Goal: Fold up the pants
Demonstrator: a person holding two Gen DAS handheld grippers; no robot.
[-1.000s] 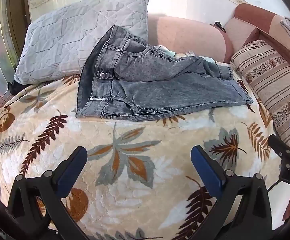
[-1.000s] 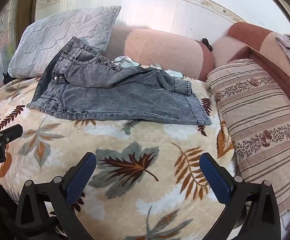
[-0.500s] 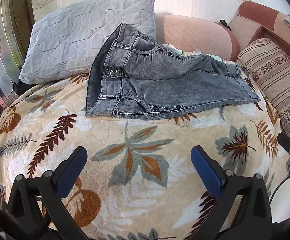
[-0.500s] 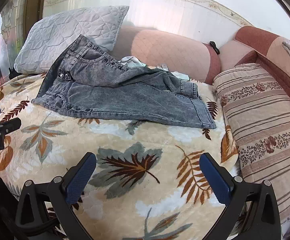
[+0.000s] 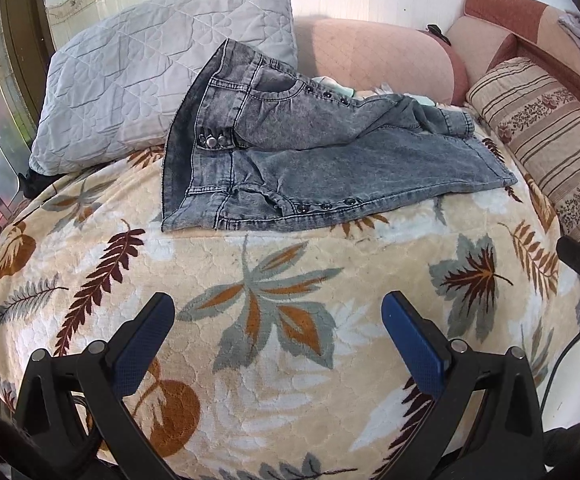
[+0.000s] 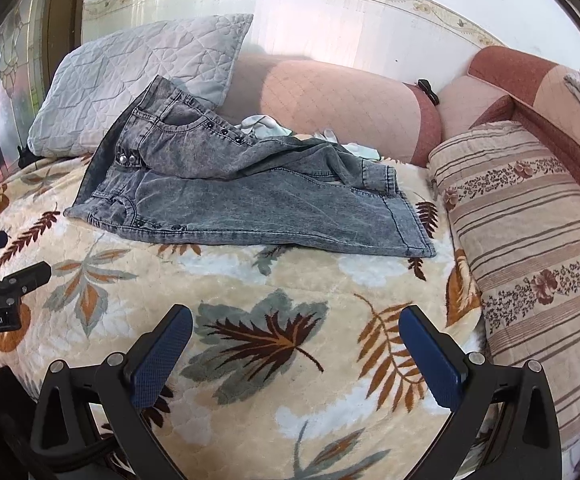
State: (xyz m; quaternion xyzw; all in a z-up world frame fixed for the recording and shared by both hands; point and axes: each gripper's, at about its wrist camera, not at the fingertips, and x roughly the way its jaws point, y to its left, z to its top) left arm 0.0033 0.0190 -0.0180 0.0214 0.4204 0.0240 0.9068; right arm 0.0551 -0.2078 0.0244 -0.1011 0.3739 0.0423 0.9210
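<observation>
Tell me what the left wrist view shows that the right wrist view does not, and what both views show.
Only the left wrist view shows the left gripper with its jaws apart.

Only the right wrist view shows the right gripper with its jaws apart.

Both show the grey denim pants unfolded on the leaf-print blanket, waistband against the quilted grey pillow, and the striped pillow.
</observation>
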